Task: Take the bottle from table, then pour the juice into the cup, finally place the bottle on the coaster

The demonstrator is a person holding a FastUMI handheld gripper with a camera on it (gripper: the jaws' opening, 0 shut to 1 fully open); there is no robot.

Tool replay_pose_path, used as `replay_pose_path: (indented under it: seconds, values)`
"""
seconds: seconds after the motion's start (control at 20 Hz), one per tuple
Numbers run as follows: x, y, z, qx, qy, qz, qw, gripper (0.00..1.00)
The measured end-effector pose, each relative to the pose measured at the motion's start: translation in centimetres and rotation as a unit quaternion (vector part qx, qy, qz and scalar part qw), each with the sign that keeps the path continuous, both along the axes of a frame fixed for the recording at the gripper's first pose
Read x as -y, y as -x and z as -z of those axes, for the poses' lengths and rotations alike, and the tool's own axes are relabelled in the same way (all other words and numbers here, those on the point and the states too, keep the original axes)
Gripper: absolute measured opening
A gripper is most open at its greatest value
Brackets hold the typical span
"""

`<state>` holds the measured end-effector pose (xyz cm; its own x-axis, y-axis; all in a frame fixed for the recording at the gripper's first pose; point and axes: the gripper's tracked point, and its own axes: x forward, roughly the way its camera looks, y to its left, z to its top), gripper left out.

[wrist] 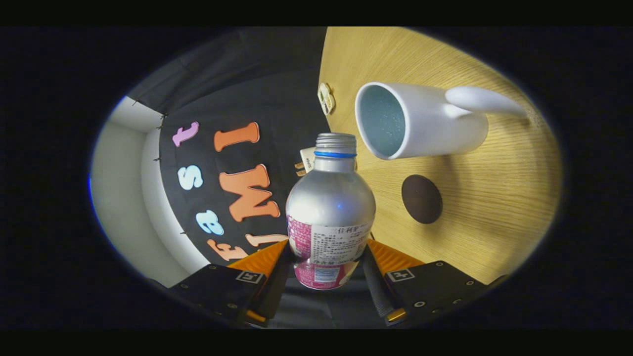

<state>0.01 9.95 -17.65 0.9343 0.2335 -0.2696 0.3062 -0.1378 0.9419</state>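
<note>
The gripper [328, 259] is clamped on the bottle [330, 207]. Both fingers press on its sides, low down, on the label part. The whole view is tipped over, so the bottle looks lifted off the table [494, 207] and leaning toward the cup [420, 121].

The cup is the thing to watch. It is white, with a pale blue inside and a handle [482, 101] on the side away from the bottle. The bottle's open top [336, 140] (no cap on it) sits just beside the cup's rim, but not over the opening yet. No juice is coming out that I can see.

So what could go wrong? If the bottle tips more before its top is over the cup, the juice would fall on the table next to the cup. The fingers also hold the bottle low, and its body is smooth and shiny, so it could slip or turn in the grip while it tips. If the bottle's top bumps the cup's rim, the cup might slide or fall over. Pouring too fast could make the juice splash back out of the cup.

The coaster [422, 199] is a dark round one, lying flat on the table near the cup, between the cup and the gripper. It is small, so later the bottle could land half off it and wobble. There is also a small pale thing [326, 98] on the table beyond the cup (too small to tell what).
</note>
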Motion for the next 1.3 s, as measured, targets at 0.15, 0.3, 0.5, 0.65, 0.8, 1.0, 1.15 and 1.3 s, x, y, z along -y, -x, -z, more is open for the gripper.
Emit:
replay_pose_path:
  seconds: [0.15,0.3,0.5,0.65,0.8,1.0,1.15,1.3]
  values:
    - [0.4,-0.2,-0.5,0.002,-0.02,0.005,1.0,0.75]
    - [0.5,-0.3,-1.0,-0.001,-0.038,0.008,0.999,0.75]
    - [0.3,-0.4,-1.2,-0.005,-0.055,0.008,0.998,0.75]
    - [0.4,-0.6,-1.7,-0.002,-0.064,0.009,0.998,0.75]
    - [0.6,-0.8,-2.1,-0.002,-0.071,0.012,0.997,0.75]
    - [0.7,-0.9,-2.5,-0.004,-0.083,0.015,0.996,0.75]
    - [1.1,-0.9,-2.6,-0.002,-0.093,0.02,0.995,0.75]
    - [1.2,-1.1,-3.2,0.001,-0.102,0.022,0.994,0.75]
